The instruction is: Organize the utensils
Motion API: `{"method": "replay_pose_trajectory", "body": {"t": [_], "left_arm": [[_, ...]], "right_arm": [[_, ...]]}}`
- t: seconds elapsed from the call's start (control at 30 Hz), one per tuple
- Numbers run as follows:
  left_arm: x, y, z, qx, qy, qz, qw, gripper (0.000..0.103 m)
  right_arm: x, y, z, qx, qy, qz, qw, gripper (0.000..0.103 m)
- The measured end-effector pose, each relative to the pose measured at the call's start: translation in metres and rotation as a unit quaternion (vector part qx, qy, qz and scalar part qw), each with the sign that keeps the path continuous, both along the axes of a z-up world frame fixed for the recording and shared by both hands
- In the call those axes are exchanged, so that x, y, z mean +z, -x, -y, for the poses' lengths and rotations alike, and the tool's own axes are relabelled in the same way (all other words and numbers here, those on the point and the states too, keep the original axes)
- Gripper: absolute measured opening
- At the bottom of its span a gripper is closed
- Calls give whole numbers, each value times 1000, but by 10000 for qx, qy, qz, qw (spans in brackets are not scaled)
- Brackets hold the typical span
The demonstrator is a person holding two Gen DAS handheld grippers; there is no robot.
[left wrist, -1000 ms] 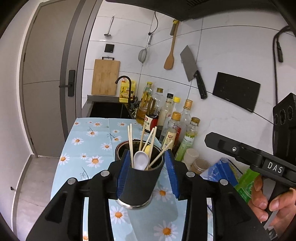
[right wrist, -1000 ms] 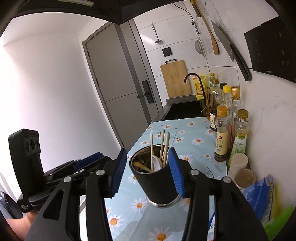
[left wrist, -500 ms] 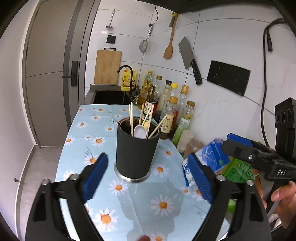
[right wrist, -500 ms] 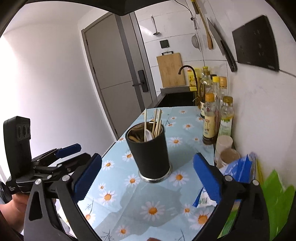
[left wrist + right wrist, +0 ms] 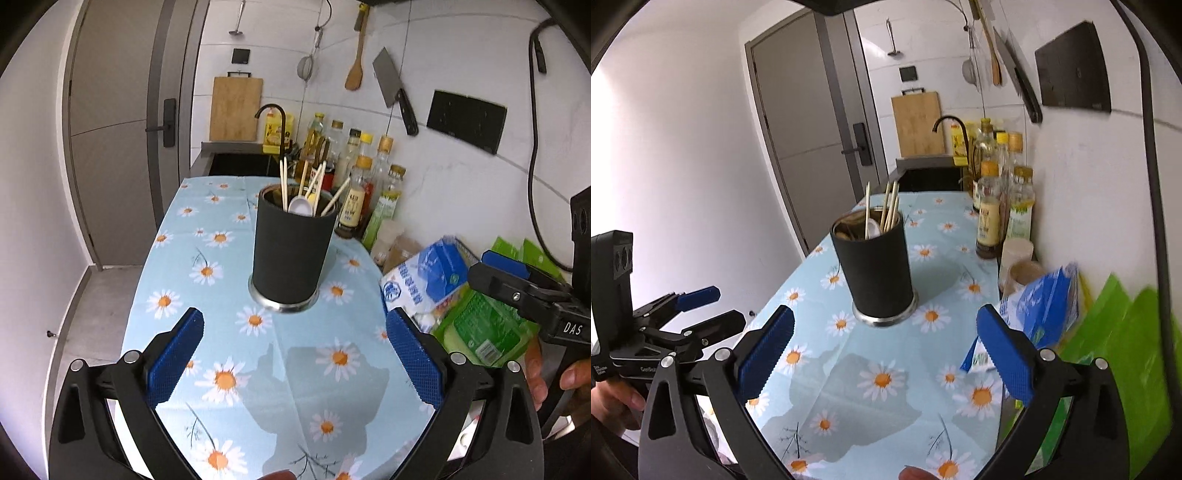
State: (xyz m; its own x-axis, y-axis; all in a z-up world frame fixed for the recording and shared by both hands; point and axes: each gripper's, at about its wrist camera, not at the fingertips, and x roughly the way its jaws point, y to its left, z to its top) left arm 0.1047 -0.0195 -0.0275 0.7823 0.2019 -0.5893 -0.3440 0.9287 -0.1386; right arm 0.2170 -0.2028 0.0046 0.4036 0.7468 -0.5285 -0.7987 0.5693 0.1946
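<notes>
A black utensil holder (image 5: 291, 254) with a steel base stands upright on the daisy tablecloth (image 5: 207, 236). It holds several wooden chopsticks (image 5: 283, 181) and a white spoon (image 5: 301, 205). My left gripper (image 5: 295, 354) sits a little short of the holder, its jaws opening wide, with only cloth between the blue pads. In the right wrist view the same holder (image 5: 875, 273) stands ahead of my right gripper (image 5: 886, 354), which is open and holds nothing. Each gripper appears in the other's view: the right (image 5: 517, 291) at the right edge, the left (image 5: 683, 314) at the lower left.
Oil and sauce bottles (image 5: 354, 184) line the wall behind the holder. A blue bag (image 5: 424, 277) and green packets (image 5: 484, 328) lie at the right. A sink with a black tap (image 5: 273, 114) is at the far end. The table's left edge drops to the floor.
Both grippers were closed around the holder, then let go, spread wide and drew back. The holder now stands free on the cloth, farther from both.
</notes>
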Motion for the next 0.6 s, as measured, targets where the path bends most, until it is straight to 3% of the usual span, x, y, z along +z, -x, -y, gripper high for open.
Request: {"method": "replay_pose_trajectory", "body": {"t": [0.3,0.6], "left_arm": [[-11,3,5,73,186,-133,9997,96],[-16,-2,9,60,140,-246,9996,96]], "right_arm": [[-19,8,0,89,249,-45,9996,98],[-22,10,0,-53,291,8,9996,98]]}}
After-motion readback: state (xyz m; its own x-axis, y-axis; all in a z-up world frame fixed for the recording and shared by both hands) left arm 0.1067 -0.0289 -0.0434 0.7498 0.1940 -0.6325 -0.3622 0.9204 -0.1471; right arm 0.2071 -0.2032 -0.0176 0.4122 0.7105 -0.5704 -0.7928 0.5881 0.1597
